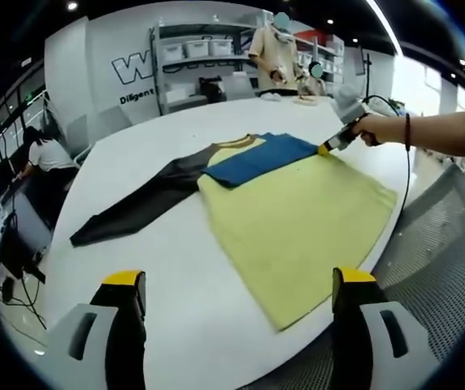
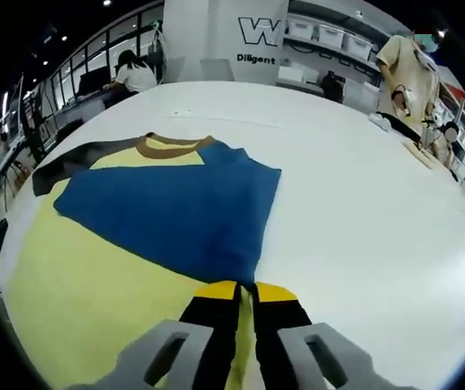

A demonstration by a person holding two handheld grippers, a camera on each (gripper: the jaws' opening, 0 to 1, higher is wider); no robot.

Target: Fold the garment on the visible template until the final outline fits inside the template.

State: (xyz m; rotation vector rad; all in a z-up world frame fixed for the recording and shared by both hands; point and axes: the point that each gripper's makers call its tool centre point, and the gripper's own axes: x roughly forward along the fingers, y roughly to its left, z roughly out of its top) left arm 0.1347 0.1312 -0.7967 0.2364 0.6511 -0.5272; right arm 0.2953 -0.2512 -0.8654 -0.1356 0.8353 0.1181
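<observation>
Yellow garment (image 1: 297,219) lies flat, blue sleeve (image 2: 176,203) folded across, dark sleeve (image 1: 135,207) outstretched.

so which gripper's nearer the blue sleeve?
Right. The right gripper is shut on the blue sleeve at its end, folded across the yellow shirt. The left gripper hangs open over bare table, apart from the garment.

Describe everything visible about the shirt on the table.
The shirt lies flat on the white table, soft knit by its look: yellow body, brown collar, one dark grey sleeve stretched out sideways, the blue sleeve folded across the chest. The right gripper is shut on the shirt's edge beside the blue sleeve; the left gripper hangs open short of it.
</observation>
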